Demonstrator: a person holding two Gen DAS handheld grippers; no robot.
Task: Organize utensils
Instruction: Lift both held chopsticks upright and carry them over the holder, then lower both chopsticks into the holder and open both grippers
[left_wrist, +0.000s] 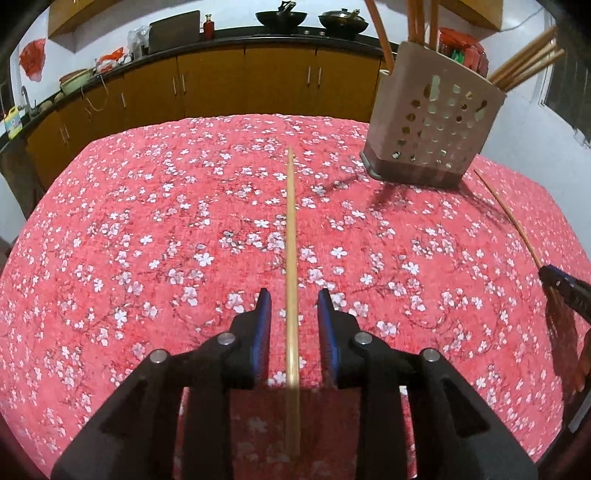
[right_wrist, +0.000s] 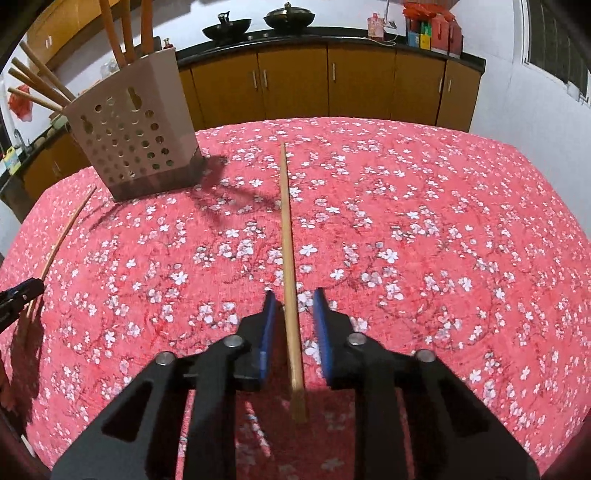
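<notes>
Blue-padded left gripper (left_wrist: 293, 304) straddles one chopstick (left_wrist: 290, 236) without pinching (right gripper (right_wrist: 293, 306) likewise), its long axis toward twelve o'clock, holder (left_wrist: 430, 118) at one.

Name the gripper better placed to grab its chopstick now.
Left, probably: the left gripper straddles the left chopstick centred between its jaws; the right chopstick lies skewed in the right gripper, nearer one jaw.

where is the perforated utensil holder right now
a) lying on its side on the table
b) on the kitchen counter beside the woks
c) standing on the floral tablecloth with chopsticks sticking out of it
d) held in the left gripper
c: the utensil holder stands on the floral tablecloth, with chopsticks poking out of its top.
</notes>
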